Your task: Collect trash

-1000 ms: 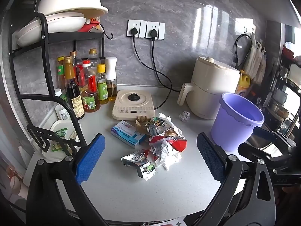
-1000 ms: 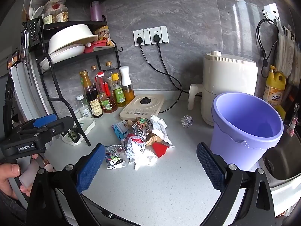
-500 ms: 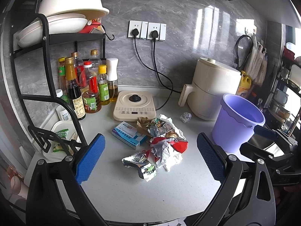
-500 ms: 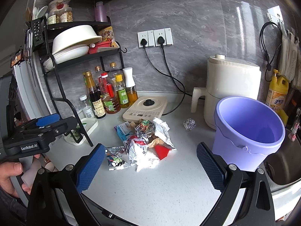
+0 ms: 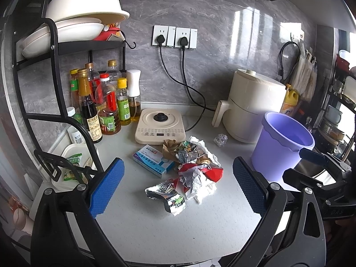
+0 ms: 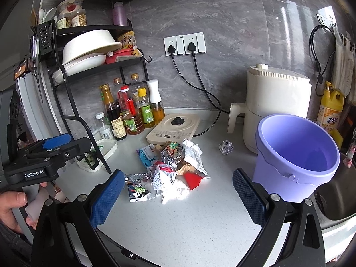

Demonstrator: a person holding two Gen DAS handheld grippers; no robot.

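Left gripper [image 5: 178, 184]: I hold it above the counter, jaws spread wide, empty.
Right gripper [image 6: 178, 191]: likewise gaping, level, gripping nothing.
Trash pile [image 5: 191, 164]: on the counter ahead, between my pads.
Purple bucket [image 6: 296, 153]: right of the pile.

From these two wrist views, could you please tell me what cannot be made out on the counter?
- Purple bucket: its bottom is hidden by its own wall in the left wrist view and only partly shown in the right.
- Trash pile: the lower pieces are covered by the crumpled wrappers on top, in both views.
- Blue box: its print is too small to read.
- Sink: cut off by the right wrist frame edge.
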